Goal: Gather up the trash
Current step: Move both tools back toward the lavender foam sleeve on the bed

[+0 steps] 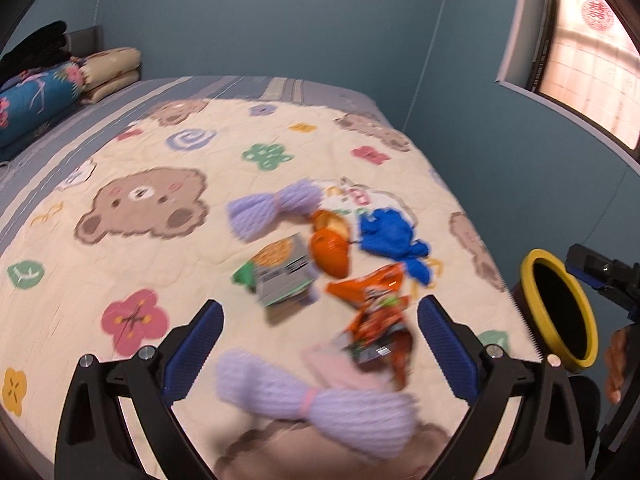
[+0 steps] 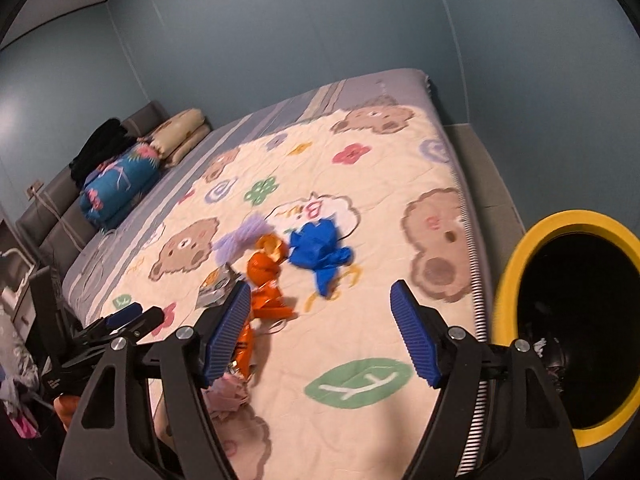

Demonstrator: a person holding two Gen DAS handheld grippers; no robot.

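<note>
1. Hovering above the bear-print quilt (image 1: pixel 120 184), left gripper (image 1: pixel 320 344) spread wide, blue pads bare, nothing pinched between them.
2. Lying in that gap and just ahead of it, on the quilt: a crumpled orange snack wrapper (image 1: pixel 376 312), blurred, not touched by either pad.
3. Resting nearest the camera, a lilac yarn bundle (image 1: pixel 316 404) tied with a pink band, with a pink scrap (image 1: pixel 336 364) tucked just behind it.
4. Sitting further out in the same heap: a grey and green packet (image 1: pixel 280 276), an orange plastic piece (image 1: pixel 330 252), a blue crumpled bag (image 1: pixel 392 236) and a second lilac bundle (image 1: pixel 276 208), all close together, some touching.
5. Standing off the quilt's right edge, a yellow-rimmed bin (image 1: pixel 532 276), black inside, well apart from the heap.
6. Showing beyond the bin in the left view, the right gripper's black and blue frame.
7. Hanging over bare quilt, right gripper (image 2: pixel 324 336) also spread wide and empty, bin (image 2: pixel 516 264) close on its right, some litter dimly visible inside.
8. Peeking past its left pad: the orange wrapper (image 2: pixel 268 304), the blue bag (image 2: pixel 320 256), the packet (image 2: pixel 216 288).
9. Piled at the headboard end: folded bedding (image 2: pixel 120 188).
</note>
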